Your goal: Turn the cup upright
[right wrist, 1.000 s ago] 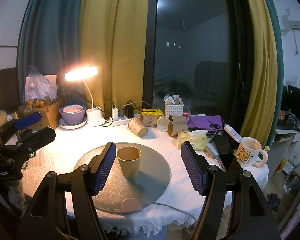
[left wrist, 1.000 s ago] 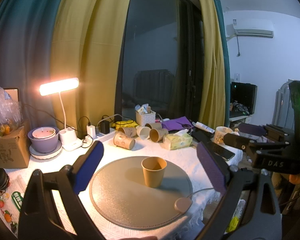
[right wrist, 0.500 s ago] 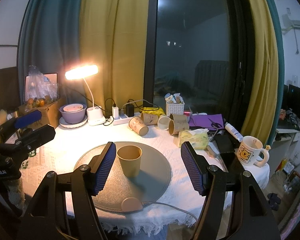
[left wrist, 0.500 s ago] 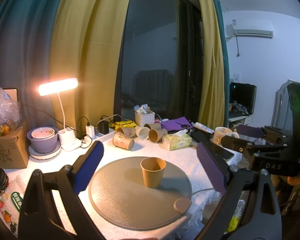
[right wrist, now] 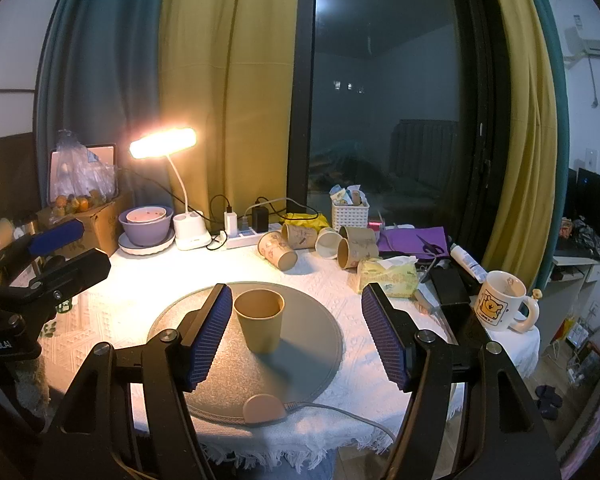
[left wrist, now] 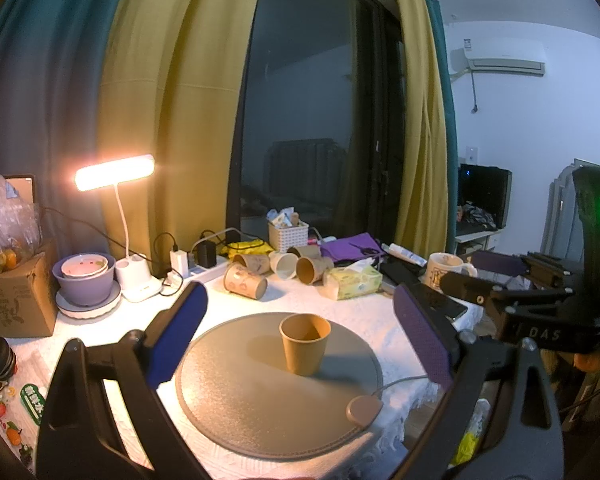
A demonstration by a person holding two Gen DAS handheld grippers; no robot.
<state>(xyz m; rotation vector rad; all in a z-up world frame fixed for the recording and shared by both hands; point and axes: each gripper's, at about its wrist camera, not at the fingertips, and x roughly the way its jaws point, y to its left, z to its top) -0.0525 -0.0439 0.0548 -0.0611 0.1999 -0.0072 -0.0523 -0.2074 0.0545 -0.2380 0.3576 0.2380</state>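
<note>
A brown paper cup (left wrist: 304,344) stands upright, mouth up, on a round grey mat (left wrist: 252,400) on the white tablecloth; it also shows in the right wrist view (right wrist: 259,325). My left gripper (left wrist: 300,336) is open and empty, held back from the cup with its blue pads wide apart. My right gripper (right wrist: 298,336) is open and empty, also drawn back, the cup seen just inside its left pad. Each gripper shows at the edge of the other's view.
Several paper cups (right wrist: 278,250) lie on their sides at the back of the table. A lit desk lamp (right wrist: 163,147), purple bowl (right wrist: 146,226), power strip (right wrist: 244,238), tissue pack (right wrist: 386,278), white basket (right wrist: 350,216) and cartoon mug (right wrist: 500,306) stand around. A cabled puck (right wrist: 262,408) lies at the mat's front edge.
Both grippers have drifted slightly; the cup stays upright on the mat and both stay open.
</note>
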